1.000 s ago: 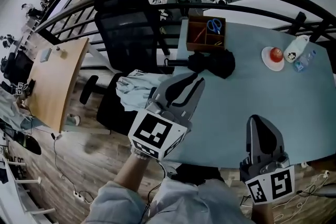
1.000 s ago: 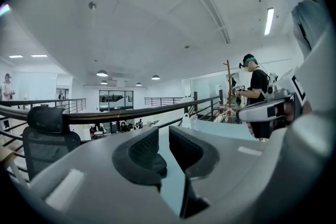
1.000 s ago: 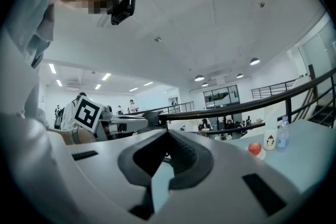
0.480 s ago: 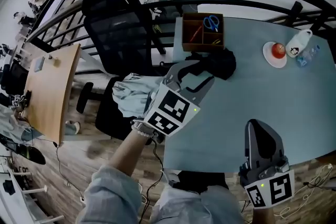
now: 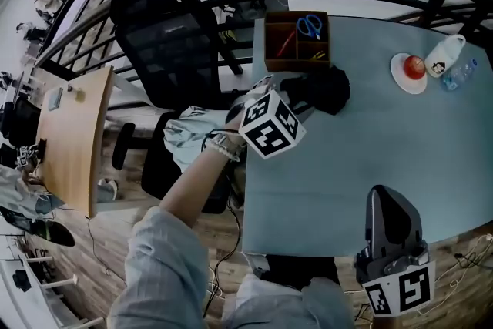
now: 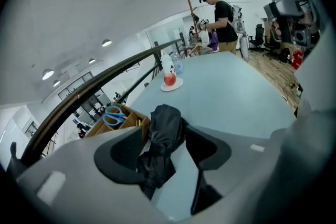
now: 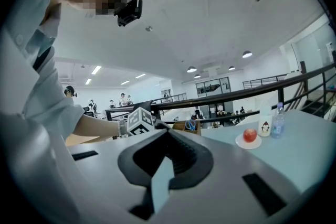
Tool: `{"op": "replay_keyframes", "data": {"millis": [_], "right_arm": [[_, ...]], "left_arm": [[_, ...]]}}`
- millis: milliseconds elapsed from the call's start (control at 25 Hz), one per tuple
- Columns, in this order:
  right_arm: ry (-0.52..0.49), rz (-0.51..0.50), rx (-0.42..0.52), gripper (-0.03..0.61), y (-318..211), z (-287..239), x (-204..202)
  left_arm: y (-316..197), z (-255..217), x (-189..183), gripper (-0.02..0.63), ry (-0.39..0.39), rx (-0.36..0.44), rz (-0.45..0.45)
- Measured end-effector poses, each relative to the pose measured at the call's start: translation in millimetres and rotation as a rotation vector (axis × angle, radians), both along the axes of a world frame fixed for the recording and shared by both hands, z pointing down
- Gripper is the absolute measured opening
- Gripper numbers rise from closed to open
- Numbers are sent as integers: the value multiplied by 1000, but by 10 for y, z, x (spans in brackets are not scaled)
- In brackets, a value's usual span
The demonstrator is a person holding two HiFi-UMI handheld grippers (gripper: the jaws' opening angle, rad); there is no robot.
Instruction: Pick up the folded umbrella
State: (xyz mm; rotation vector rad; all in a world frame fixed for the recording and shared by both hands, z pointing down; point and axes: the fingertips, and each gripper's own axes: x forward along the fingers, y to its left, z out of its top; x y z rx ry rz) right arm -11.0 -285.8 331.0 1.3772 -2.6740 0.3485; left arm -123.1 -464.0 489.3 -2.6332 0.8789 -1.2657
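At the far left I see a wooden desk [image 5: 73, 127] standing on the floor. Next to it is a black office chair [image 5: 166, 42] with a pale cloth [image 5: 185, 136] lying on its seat, just off the left edge of the counter [image 5: 362, 158].

My left hand-held gripper [image 5: 295, 91] reaches in over that edge and points down at the folded umbrella [image 5: 330, 88], with its marker cube turned up toward the head view. Its jaws are opening. In the left gripper view they stand spread with the near end of the black umbrella between them, and I see neither pad pressing on it.

The umbrella lies on the counter near the far left corner, a crumpled black bundle just in front of a wooden box [image 5: 297, 38]. A pair of blue-handled scissors [image 5: 311, 25] sits in the box's far right compartment.

Farther right, well apart from the umbrella, a white plate [image 5: 400, 79] carries a red apple [image 5: 414, 67]. Just beside the plate stand a white bottle [image 5: 445, 56] and a clear water bottle [image 5: 462, 75].

Closest to me, at the lower right, my right hand-held gripper [image 5: 389, 196] hangs over the counter's near edge. Its jaws are pressed together with nothing between them.
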Motion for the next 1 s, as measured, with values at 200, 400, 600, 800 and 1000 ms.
{"op": "replay_keyframes", "data": {"millis": [200,400,600,800,1000], "right_arm": [[6,33,-35,-2,11,169,96],[-2,68,-62,-2,6,282,199],[4,98,-79,-2,-8,320,331],[4,115,-93,-2,-48,373,358],[4,105,-99,-2,-87,376,323]], "left_arm": [[-172,439,14,241,-108,-76,42],[-355,737,47,241,-119,-154,43],[-400,1096,-52,241,-286,-228,110],[-501,1266,-119,241,-373,-269,149],[-608,1379,-133,242,-396,-291,146]]}}
